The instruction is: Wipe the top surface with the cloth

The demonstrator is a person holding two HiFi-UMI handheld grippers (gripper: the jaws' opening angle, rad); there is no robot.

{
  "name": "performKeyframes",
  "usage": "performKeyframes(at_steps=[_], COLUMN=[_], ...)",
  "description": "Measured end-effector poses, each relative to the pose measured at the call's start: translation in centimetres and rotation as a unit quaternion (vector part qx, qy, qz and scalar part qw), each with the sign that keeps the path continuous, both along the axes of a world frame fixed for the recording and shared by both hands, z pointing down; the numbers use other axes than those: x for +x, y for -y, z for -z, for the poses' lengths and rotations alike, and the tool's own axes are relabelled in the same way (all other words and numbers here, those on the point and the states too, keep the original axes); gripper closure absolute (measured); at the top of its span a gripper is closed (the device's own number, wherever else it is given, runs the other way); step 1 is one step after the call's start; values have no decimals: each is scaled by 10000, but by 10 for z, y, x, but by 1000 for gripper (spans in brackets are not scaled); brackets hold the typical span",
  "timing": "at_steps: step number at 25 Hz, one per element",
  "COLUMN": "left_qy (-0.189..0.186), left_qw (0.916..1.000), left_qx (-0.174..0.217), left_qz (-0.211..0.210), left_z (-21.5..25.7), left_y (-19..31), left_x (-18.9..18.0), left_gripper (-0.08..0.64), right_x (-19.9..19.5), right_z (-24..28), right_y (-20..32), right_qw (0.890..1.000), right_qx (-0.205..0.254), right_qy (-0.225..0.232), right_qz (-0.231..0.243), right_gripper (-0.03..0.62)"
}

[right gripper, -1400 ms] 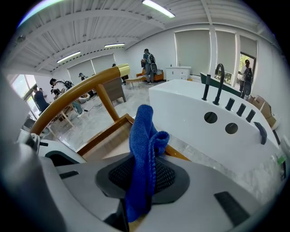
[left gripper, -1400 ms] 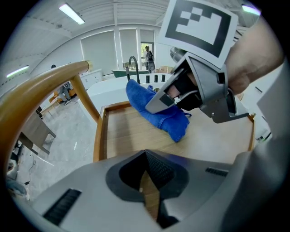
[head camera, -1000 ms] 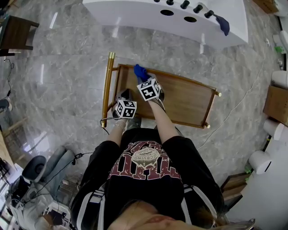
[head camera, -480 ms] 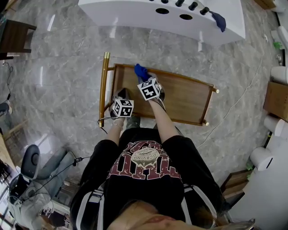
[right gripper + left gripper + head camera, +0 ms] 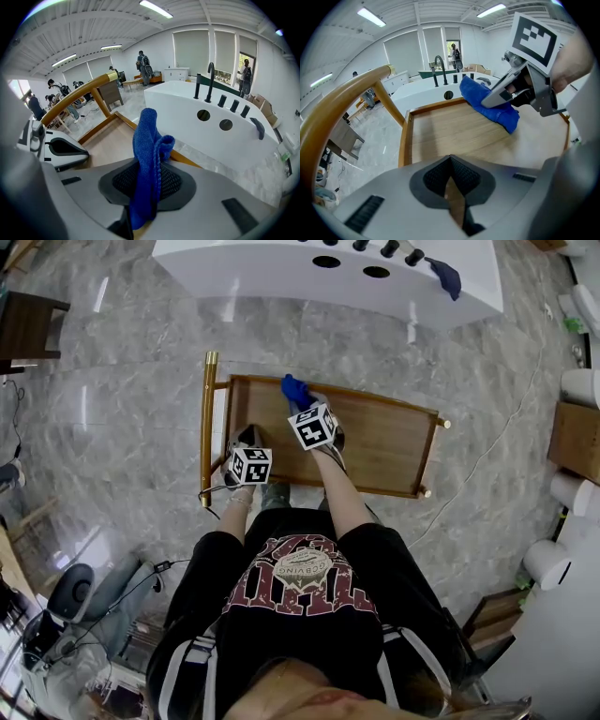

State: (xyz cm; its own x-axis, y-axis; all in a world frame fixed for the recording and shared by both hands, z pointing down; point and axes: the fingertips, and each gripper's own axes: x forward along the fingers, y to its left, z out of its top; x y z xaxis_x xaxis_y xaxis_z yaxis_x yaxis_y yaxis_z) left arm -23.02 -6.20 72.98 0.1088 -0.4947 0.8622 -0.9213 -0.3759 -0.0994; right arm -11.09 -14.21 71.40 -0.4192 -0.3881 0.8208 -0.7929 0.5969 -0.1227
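Holding the blue cloth (image 5: pixel 147 140) pinched between its closed jaws, the right gripper (image 5: pixel 302 401) sits over the upper left part of the wooden cart top (image 5: pixel 380 446) in the head view, close to the far rim. Seen from the left gripper view, the cloth's lower fold seems to touch the wood, bunched ahead of the fingertips. The left gripper (image 5: pixel 451 183) has its jaws together with nothing between them, and hovers at the lower left edge of the top, near the brass handle (image 5: pixel 206 423). The top's long axis runs toward the right of the frame, and most of the bare wood lies that way from the cloth, so the coming stroke likely sweeps rightward with the right arm
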Motion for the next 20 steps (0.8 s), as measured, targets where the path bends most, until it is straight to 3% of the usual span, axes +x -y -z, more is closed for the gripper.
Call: performKeyframes(at_steps=[20], left_qy=[191], left_qw=[9998], left_qx=[51], left_qz=[56], left_z=[3], left_y=[6], left_x=[4], left_gripper=[512], right_x=[49], right_z=[1], right_y=[0], right_qw=[9995], right_qx=[13], right_qy=[-59], right_qz=[-297], right_gripper=[502])
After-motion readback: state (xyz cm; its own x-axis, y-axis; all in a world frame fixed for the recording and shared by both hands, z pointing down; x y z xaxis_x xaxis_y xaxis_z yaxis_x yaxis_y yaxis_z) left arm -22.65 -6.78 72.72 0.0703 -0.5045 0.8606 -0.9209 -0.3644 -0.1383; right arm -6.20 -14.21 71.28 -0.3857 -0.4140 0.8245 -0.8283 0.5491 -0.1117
